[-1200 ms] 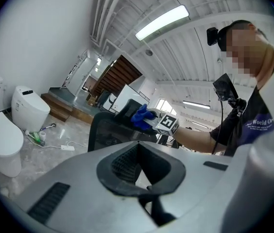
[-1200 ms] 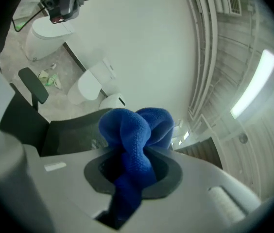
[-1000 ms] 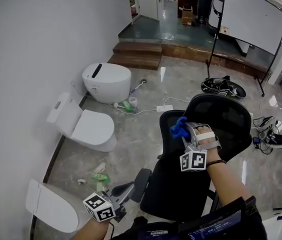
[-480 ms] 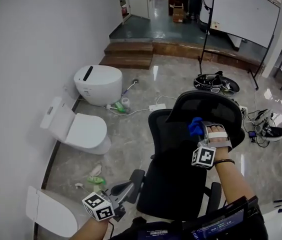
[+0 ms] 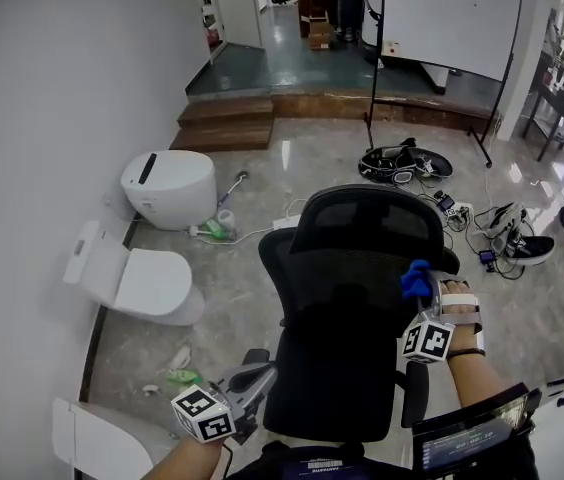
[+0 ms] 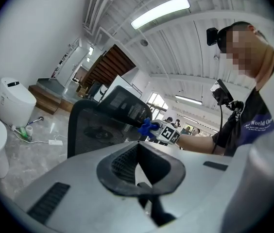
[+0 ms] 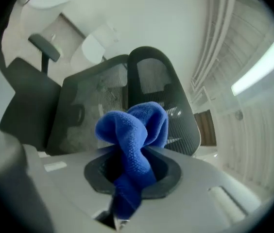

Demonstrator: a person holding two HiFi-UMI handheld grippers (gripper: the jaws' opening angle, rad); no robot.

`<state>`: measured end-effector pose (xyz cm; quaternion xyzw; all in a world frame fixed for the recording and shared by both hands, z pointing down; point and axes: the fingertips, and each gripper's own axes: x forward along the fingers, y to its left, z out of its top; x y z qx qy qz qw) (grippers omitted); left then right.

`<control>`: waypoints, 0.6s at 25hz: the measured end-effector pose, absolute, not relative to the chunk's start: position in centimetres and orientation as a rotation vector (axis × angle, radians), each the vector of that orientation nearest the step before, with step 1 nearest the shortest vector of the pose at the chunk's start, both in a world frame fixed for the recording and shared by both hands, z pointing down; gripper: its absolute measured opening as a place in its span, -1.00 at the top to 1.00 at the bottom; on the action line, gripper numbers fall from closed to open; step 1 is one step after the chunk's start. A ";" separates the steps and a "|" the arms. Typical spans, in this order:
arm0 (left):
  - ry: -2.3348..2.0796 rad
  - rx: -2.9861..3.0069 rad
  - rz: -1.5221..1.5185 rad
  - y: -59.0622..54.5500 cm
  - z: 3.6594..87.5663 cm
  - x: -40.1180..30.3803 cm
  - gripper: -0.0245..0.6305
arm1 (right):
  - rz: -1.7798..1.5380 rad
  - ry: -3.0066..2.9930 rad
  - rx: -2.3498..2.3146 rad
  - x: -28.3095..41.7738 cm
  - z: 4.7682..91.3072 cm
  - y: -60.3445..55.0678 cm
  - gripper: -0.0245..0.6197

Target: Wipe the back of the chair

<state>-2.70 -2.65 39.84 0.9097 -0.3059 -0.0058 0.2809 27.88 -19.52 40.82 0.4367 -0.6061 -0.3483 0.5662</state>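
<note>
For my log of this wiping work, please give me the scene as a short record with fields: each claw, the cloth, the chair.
right claw: shut on the blue cloth
blue cloth: bunched, at the right edge of the chair back; contact cannot be told
left claw: shut, nothing between it, held low beside the seat
chair: black, mesh back, upright
</note>
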 end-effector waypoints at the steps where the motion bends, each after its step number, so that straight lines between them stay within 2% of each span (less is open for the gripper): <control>1: -0.822 2.433 -0.017 -2.7 40.0 -2.8 0.92 | -0.745 -1.549 1.052 26.3 41.3 -19.2 0.72; 6: -0.880 2.386 -0.005 -2.1 41.9 -6.7 0.92 | -0.063 -2.259 1.013 11.7 47.5 -19.6 0.72; 9: -0.942 2.345 -0.004 -1.1 42.9 -10.1 0.92 | 0.171 -2.428 0.990 3.7 49.4 -22.0 0.72; 15: -1.068 2.236 0.009 0.5 45.2 -17.6 0.92 | 0.589 -2.594 1.145 -4.5 50.0 -29.2 0.72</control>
